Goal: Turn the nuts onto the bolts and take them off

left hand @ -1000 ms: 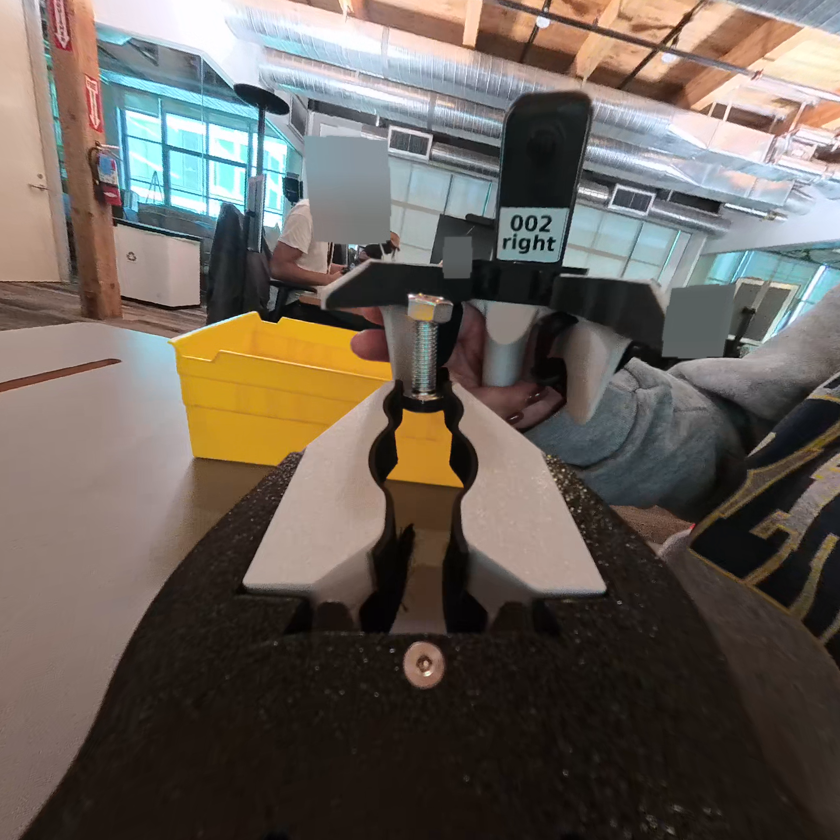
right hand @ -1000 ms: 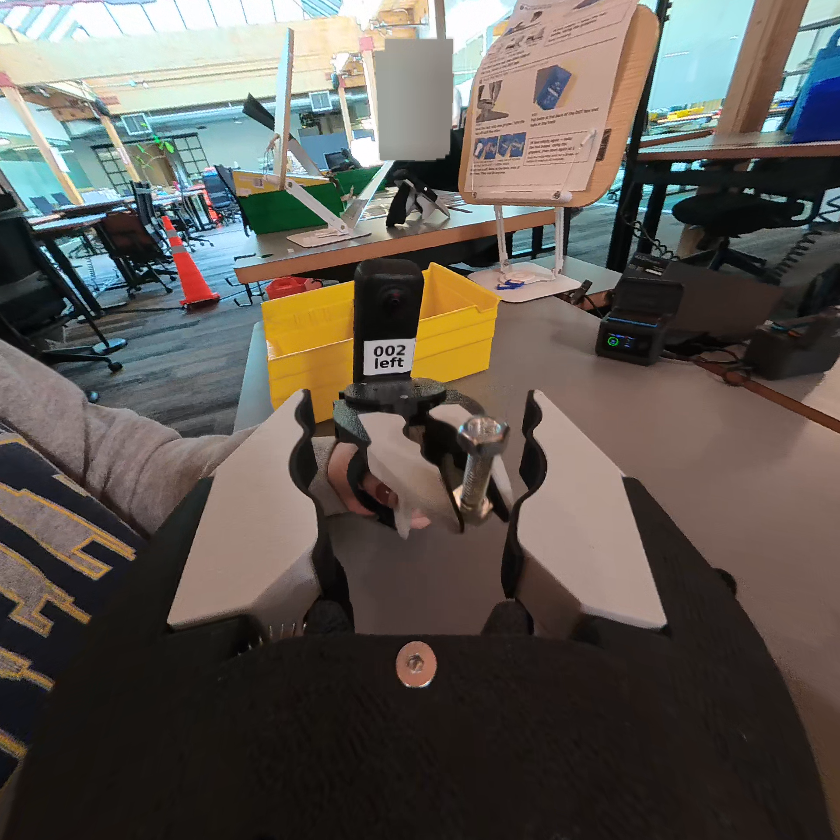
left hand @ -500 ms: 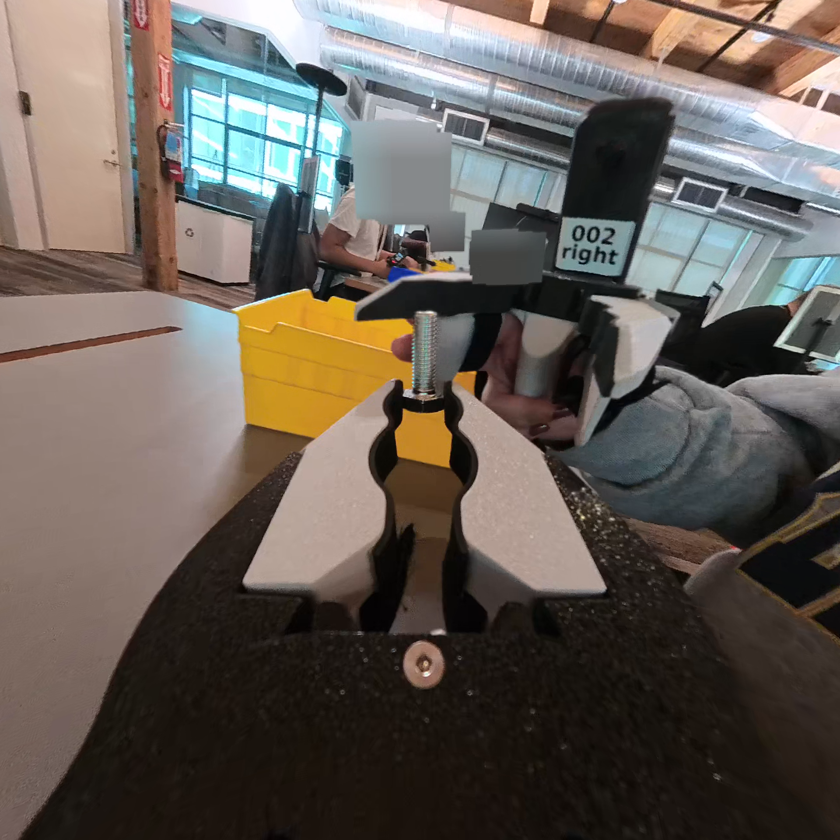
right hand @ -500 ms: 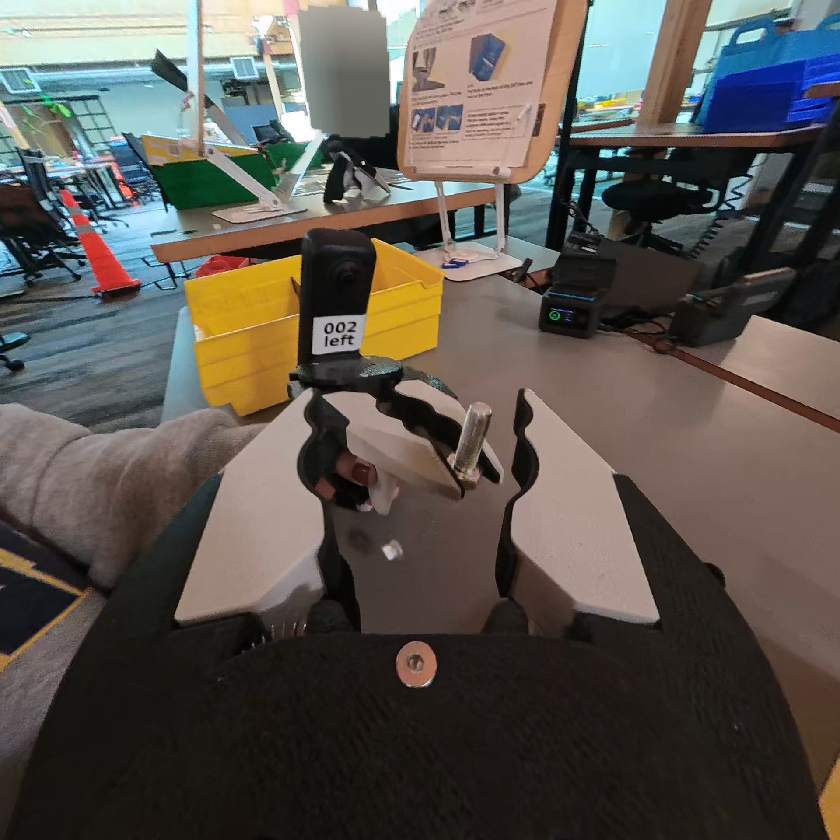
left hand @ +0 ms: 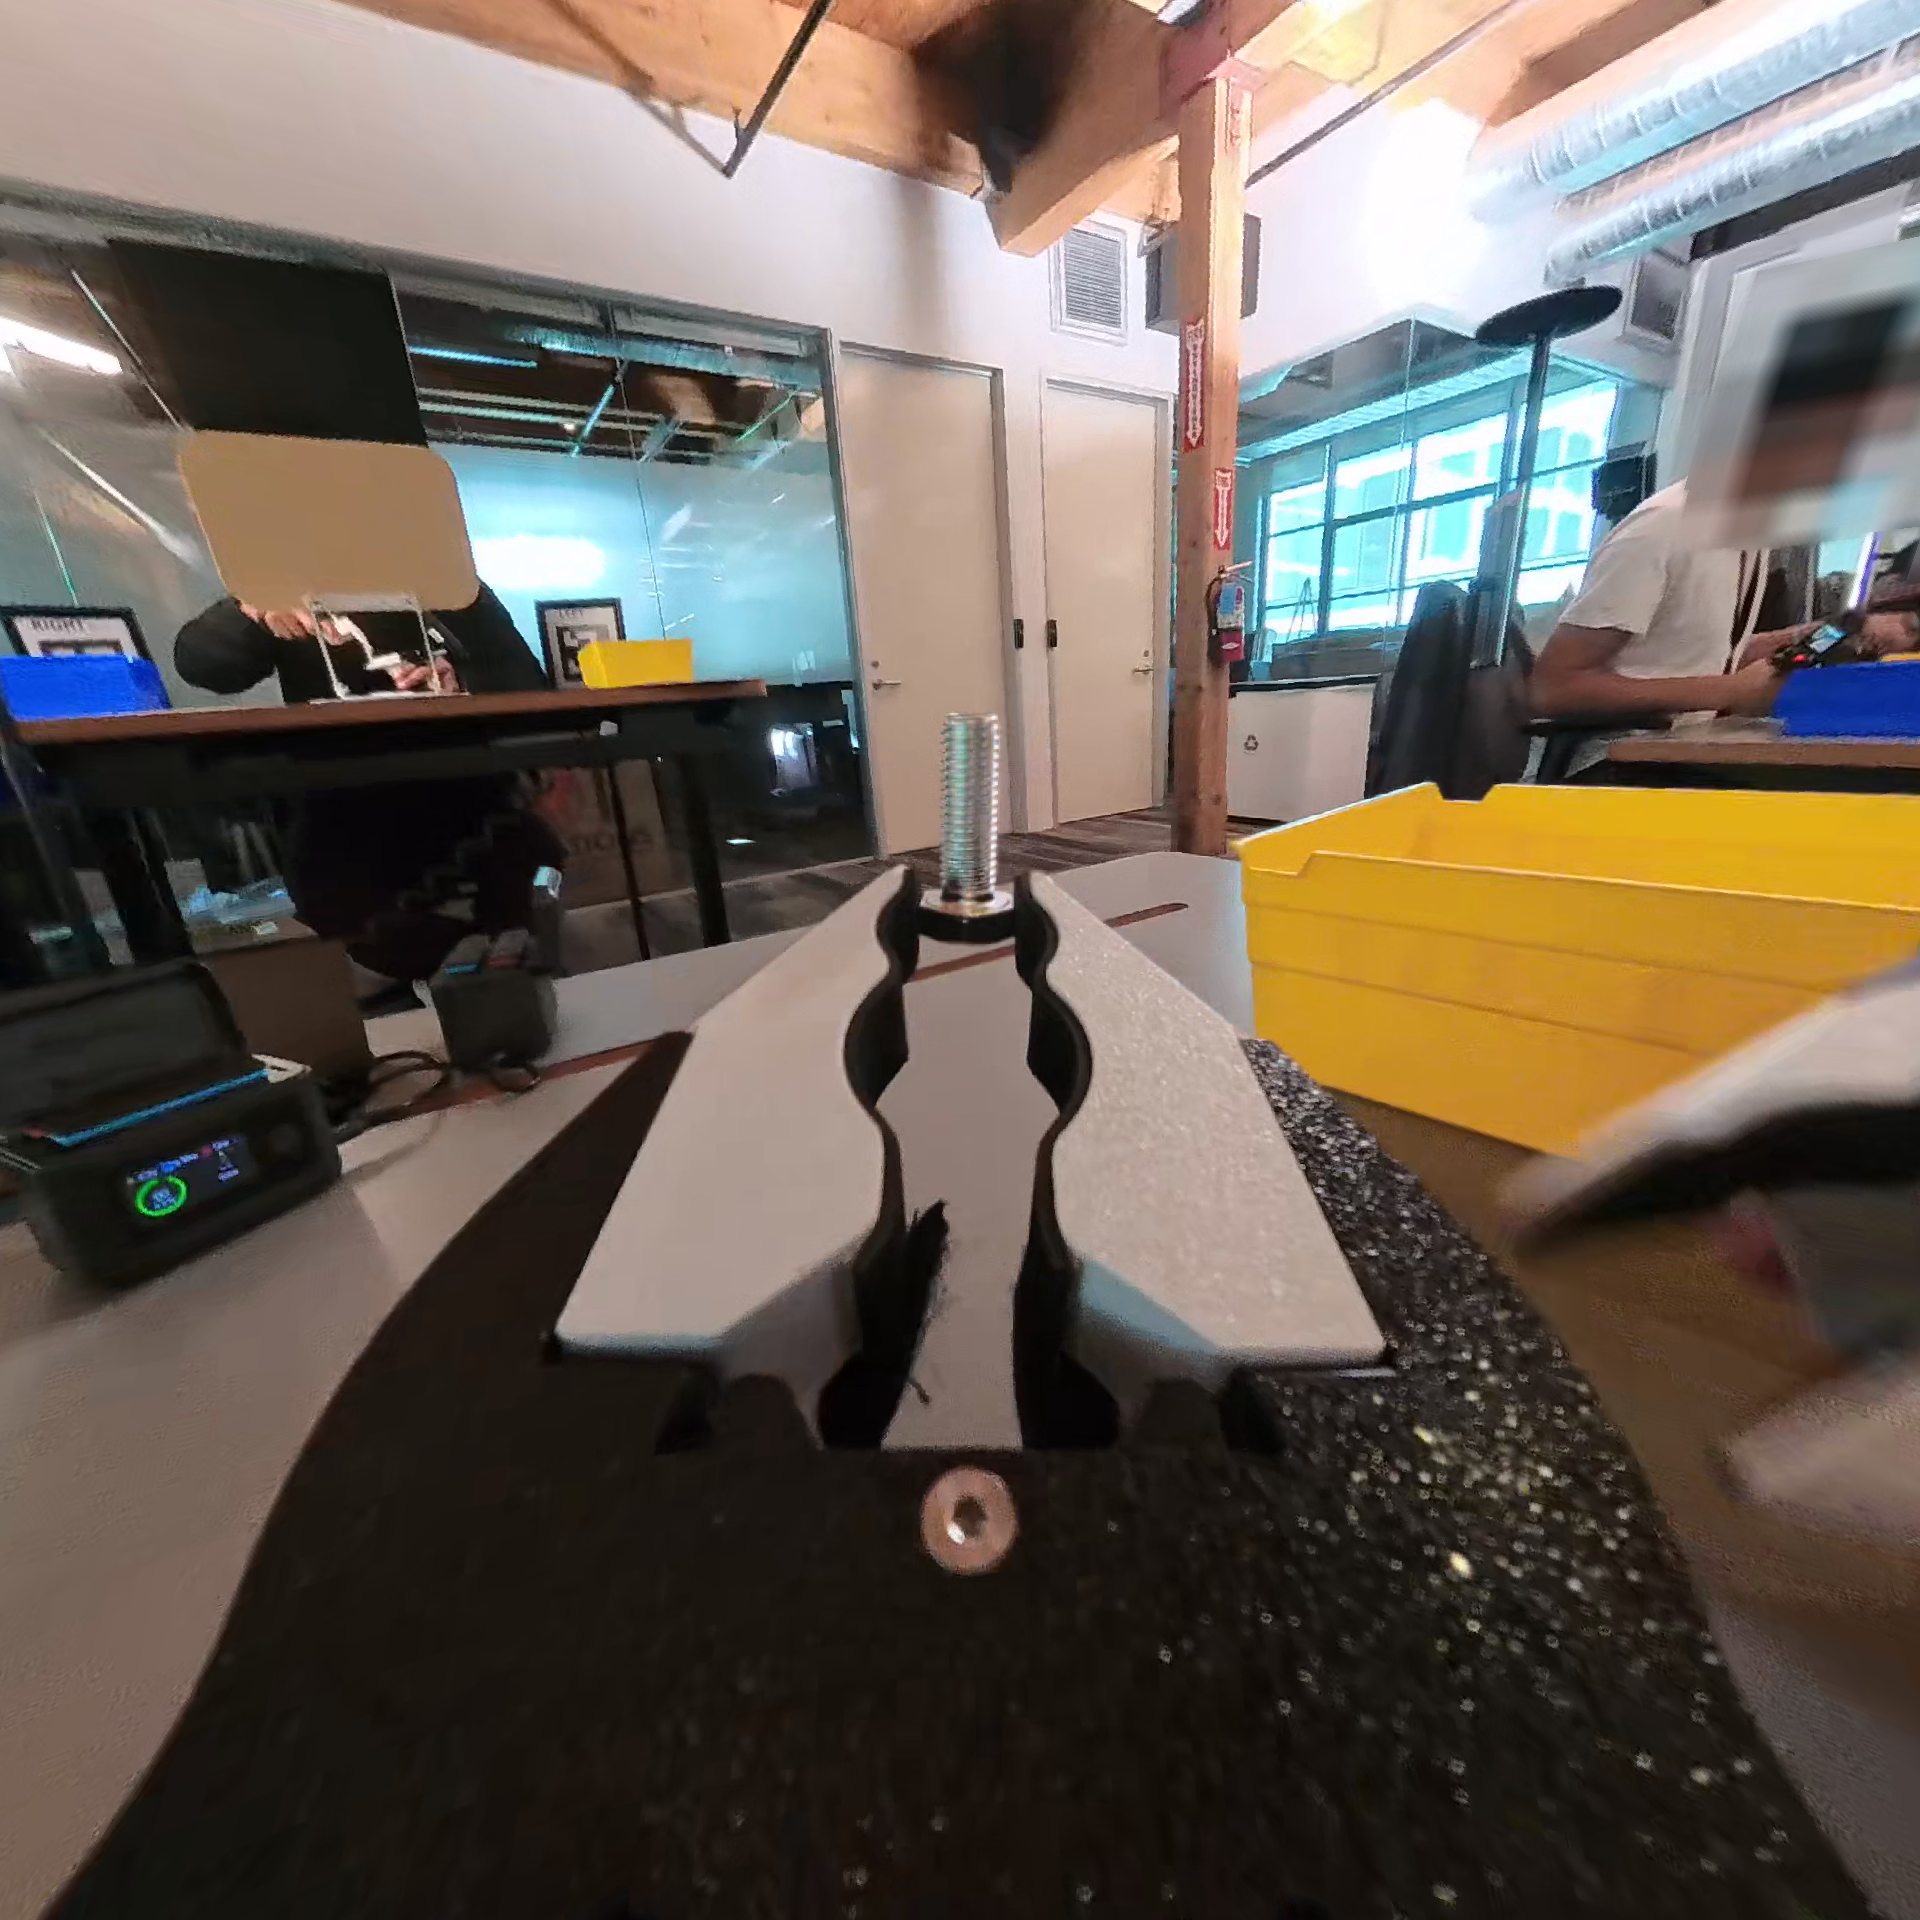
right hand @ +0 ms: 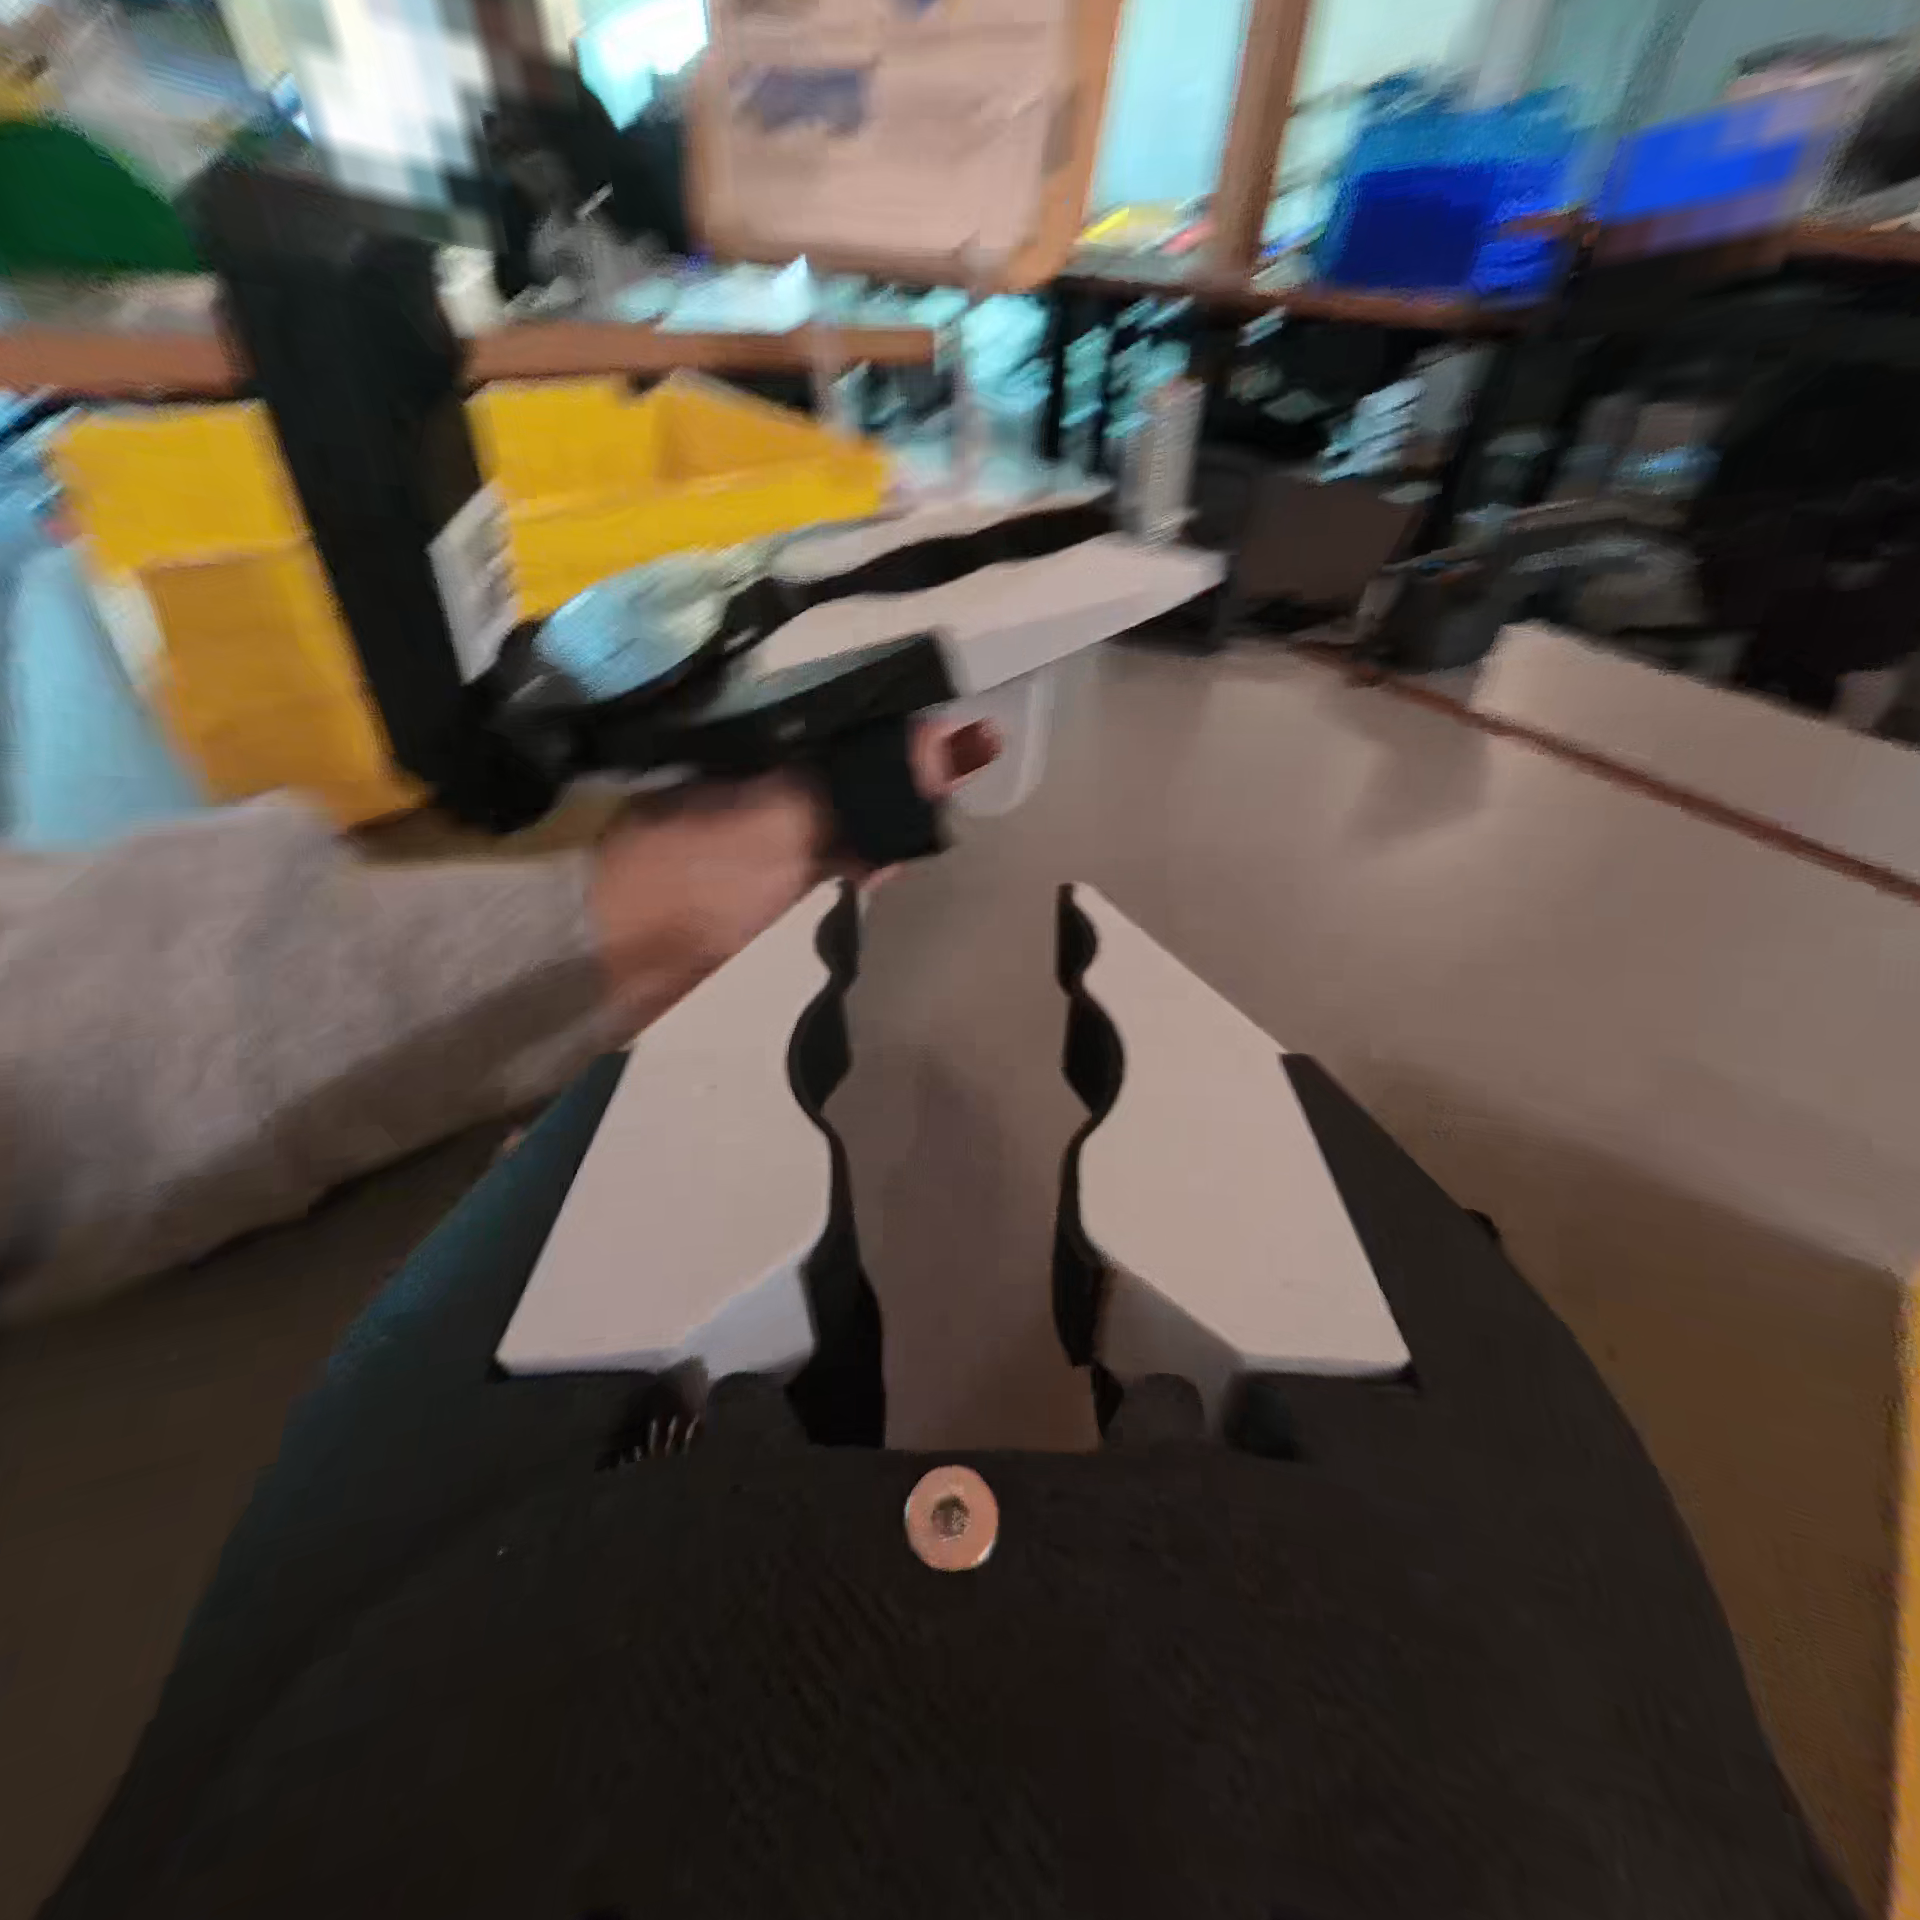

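Slippage is the main risk: the left gripper [left hand: 964,914] clamps the bolt [left hand: 968,805] only at its very tips, thread end up, so a sideways knock could tip it out. No nut is visible. Level with the table [left hand: 156,1455], it points forward. Right gripper [right hand: 956,904], jaws apart and empty, is blurred; beyond sits the yellow bin [left hand: 1558,935].

Each camera sits close behind its own claw, looking forward low over the counter [left hand: 125,1475]. The left wrist view is sharp; the right wrist view is motion-blurred. Both views share the yellow bin [left hand: 1579,935] [right hand: 665,468].
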The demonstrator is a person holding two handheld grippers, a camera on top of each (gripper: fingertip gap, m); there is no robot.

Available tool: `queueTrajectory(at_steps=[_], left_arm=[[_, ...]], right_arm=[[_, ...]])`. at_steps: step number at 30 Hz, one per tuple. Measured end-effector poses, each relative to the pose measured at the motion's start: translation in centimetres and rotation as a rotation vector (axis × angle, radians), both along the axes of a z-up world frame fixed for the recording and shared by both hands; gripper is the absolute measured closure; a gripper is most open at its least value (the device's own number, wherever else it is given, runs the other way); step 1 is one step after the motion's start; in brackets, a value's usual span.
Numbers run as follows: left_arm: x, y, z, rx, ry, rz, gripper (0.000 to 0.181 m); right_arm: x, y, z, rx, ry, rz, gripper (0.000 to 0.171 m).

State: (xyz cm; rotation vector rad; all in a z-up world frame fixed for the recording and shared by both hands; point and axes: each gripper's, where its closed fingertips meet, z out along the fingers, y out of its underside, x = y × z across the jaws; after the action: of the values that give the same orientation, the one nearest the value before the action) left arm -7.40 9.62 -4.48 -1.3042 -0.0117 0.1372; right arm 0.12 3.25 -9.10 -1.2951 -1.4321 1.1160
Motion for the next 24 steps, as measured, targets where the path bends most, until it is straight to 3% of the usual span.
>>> queueTrajectory(at_steps=[3,5,8,12,20,22,24], left_arm=[[-0.9,-0.4,0.3,0.008,-0.021,0.008,0.165],[-1.9,-0.7,0.4,0.017,-0.046,0.028,0.165],[-3.2,-1.2,0.4,0.023,-0.076,0.057,0.165],[-3.9,-1.4,0.1,0.02,-0.091,0.077,0.165],[-4.1,-1.4,0.1,0.019,-0.105,0.064,0.165],[-4.0,-1.5,0.2,0.02,-0.108,0.049,0.165],[-3.3,-1.5,0.5,0.026,-0.11,-0.022,0.165]], right_arm=[[2.3,-5.9,-4.3,-0.146,-0.377,0.35,0.137],[3.4,-7.9,-6.2,-0.149,-0.491,0.426,0.137],[3.4,-9.6,-8.0,-0.039,-0.521,0.433,0.136],[3.4,-11.5,-8.5,-0.049,-0.533,0.447,0.139],[2.6,-12.1,-8.6,0.021,-0.508,0.408,0.141],[2.4,-12.5,-8.7,0.042,-0.502,0.425,0.152],[2.2,-11.3,-8.0,0.104,-0.489,0.409,0.153]])
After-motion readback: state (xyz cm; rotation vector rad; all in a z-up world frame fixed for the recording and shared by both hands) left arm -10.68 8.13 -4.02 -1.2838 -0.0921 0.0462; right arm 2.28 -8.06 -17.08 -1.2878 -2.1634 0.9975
